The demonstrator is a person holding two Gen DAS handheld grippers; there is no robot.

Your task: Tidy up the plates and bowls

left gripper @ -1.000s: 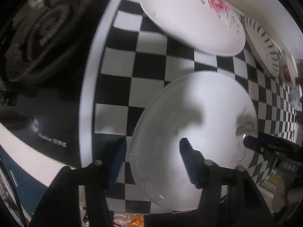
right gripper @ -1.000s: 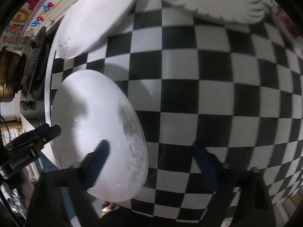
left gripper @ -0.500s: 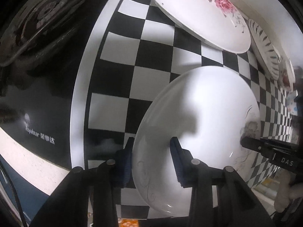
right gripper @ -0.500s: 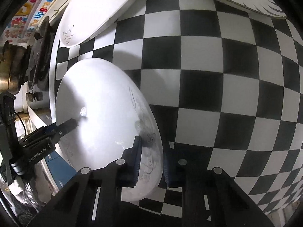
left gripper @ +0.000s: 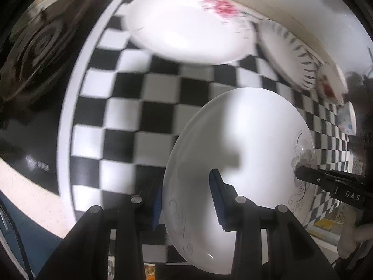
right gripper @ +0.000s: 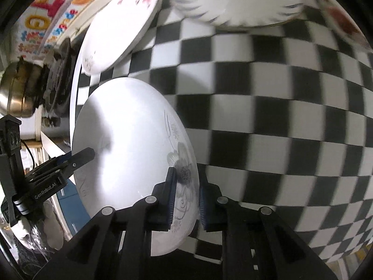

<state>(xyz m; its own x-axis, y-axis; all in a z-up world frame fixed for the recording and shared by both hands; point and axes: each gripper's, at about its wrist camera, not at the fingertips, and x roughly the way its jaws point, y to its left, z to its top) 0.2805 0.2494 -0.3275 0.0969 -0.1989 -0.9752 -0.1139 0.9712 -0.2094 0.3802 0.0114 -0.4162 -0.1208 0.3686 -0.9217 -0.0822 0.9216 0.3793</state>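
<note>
- Grey-flowered white ceramic plate (left gripper: 247,140) is held at opposite edges by both grippers, above the black-and-white chequered bench (left gripper: 130,107).
- Its near rim is pinched by the left gripper (left gripper: 186,200): one blue pad is seen on the plate's upper face, the other under the rim.
- Its grey-flower edge is clamped by the right gripper (right gripper: 186,196), with a pad on each side of the rim; these jaws are closing slightly on it.
- In the left wrist view, the right gripper's black fingertips (left gripper: 310,175) are seen on the plate's far edge.
- A white plate with pink flowers (left gripper: 186,30) is seen further back on the bench, apart from the held plate.
- Beside it lies a white plate with dark feathered rim strokes (left gripper: 291,53), and past that a dish with a red pattern (left gripper: 331,86), blurred.
- A black stove surface with ringed burners (left gripper: 35,53) is seen at the bench's left edge.
- A brass-coloured metal pot (right gripper: 18,93) is seen in the right wrist view beyond the stove.
</note>
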